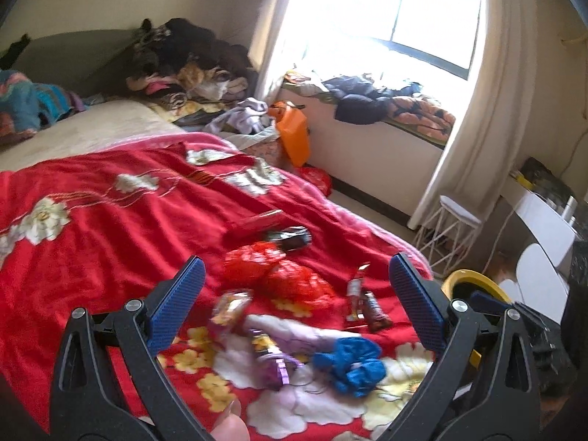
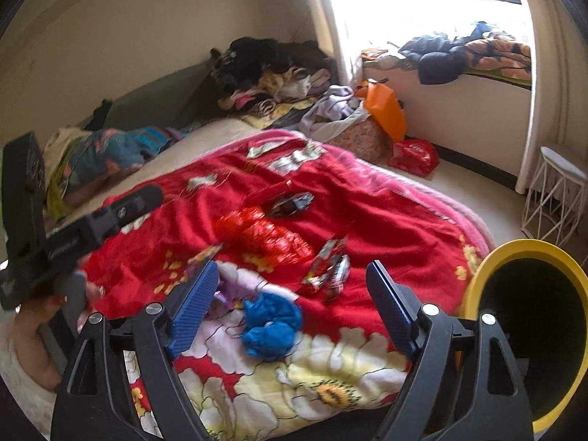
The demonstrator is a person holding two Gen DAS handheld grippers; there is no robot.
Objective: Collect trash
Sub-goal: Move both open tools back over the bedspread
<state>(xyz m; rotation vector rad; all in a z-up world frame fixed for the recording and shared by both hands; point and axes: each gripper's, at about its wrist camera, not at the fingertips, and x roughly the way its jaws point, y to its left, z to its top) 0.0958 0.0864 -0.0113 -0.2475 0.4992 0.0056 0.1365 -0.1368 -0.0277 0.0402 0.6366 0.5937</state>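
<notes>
Both the left gripper (image 1: 294, 290) and right gripper (image 2: 292, 294) hover over the bed (image 2: 386, 213), jaws spread, empty; the yellow bin (image 2: 522, 253) sits at three o'clock, its inside dark.

The left tool (image 1: 294, 286) is held with its two blue-padded fingers (image 1: 176, 303) spread wide, and nothing is gripped between them. It is held above the near part of the bed (image 1: 110, 198), tilted down toward it. A fingertip of the holding hand (image 1: 229, 428) is seen at the bottom edge of the left wrist view, just behind the tool's black frame. The right tool (image 2: 290, 297) is likewise held with its fingers (image 2: 193, 308) wide apart and empty, over the bed's near corner. In the right wrist view the left tool's black body (image 2: 73, 228) is seen from the side, to the left, over the bed's near edge.
</notes>
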